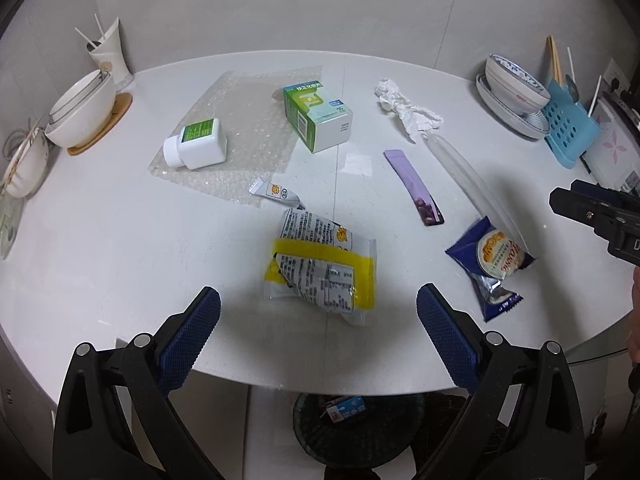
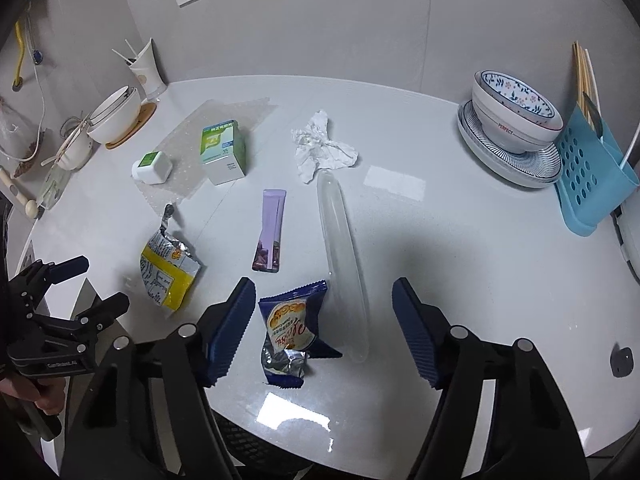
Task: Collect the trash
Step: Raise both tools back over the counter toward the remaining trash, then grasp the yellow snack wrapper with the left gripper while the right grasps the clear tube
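Note:
Trash lies on a white table [image 1: 100, 240]. A yellow and silver wrapper [image 1: 320, 268] [image 2: 168, 268] lies just beyond my open, empty left gripper [image 1: 318, 316]. A blue snack wrapper [image 1: 490, 264] [image 2: 290, 328] lies between the fingertips of my open, empty right gripper [image 2: 324, 316]. Further back lie a purple sachet [image 1: 414, 186] [image 2: 271, 230], a clear plastic sleeve [image 1: 468, 176] [image 2: 342, 256], a crumpled tissue [image 1: 404, 110] [image 2: 320, 148], a small torn sachet [image 1: 276, 194], a green box [image 1: 318, 118] [image 2: 223, 152] and a white bottle [image 1: 196, 144] [image 2: 153, 168] on bubble wrap [image 1: 248, 128]. A black bin [image 1: 356, 428] stands below the table's edge.
White bowls on a wooden coaster [image 1: 80, 108] [image 2: 116, 114] and a cup [image 1: 110, 54] stand at the back left. A patterned bowl on plates [image 1: 516, 92] [image 2: 514, 120] and a blue utensil holder [image 1: 568, 128] [image 2: 592, 176] stand at the right. The left gripper shows in the right wrist view [image 2: 94, 282].

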Tool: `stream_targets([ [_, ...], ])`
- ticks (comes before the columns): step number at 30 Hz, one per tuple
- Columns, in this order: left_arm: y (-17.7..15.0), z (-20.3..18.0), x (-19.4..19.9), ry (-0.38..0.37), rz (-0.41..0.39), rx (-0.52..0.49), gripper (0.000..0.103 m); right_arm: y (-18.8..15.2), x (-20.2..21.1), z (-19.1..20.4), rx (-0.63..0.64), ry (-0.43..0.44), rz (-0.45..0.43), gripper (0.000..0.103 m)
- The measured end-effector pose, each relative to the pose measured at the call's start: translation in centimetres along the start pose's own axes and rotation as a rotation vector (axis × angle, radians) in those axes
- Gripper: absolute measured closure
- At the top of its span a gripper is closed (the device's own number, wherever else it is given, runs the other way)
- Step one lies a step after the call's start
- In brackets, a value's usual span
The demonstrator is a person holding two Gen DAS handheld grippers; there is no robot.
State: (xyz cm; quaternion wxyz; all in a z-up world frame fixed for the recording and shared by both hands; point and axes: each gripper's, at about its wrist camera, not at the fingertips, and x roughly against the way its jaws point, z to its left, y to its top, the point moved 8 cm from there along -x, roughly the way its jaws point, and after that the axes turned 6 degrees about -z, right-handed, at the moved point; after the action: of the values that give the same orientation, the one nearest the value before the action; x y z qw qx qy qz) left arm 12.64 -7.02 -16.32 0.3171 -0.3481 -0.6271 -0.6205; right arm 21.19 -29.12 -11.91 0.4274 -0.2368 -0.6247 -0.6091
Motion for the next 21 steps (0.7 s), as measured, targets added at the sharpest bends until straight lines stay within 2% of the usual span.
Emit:
stream_targets([
  [5, 0.6, 0.3, -2.0, 0.008, 0.036, 0.019, 0.007, 0.4, -2.9, -0.6, 0.009, -0.012, 0.064, 0.043],
  [15, 0.1, 0.3, -5.7, 0.027, 0.109, 0.029, 0.009, 0.5, -7.5, -1.0, 0.020, -0.040, 0.148, 0.048],
  [21, -0.3, 0.0, -7.2, 0.023, 0.149, 0.023, 0.020, 0.1, -9.6, -1.3, 0.018, -0.045, 0.202, 0.053],
])
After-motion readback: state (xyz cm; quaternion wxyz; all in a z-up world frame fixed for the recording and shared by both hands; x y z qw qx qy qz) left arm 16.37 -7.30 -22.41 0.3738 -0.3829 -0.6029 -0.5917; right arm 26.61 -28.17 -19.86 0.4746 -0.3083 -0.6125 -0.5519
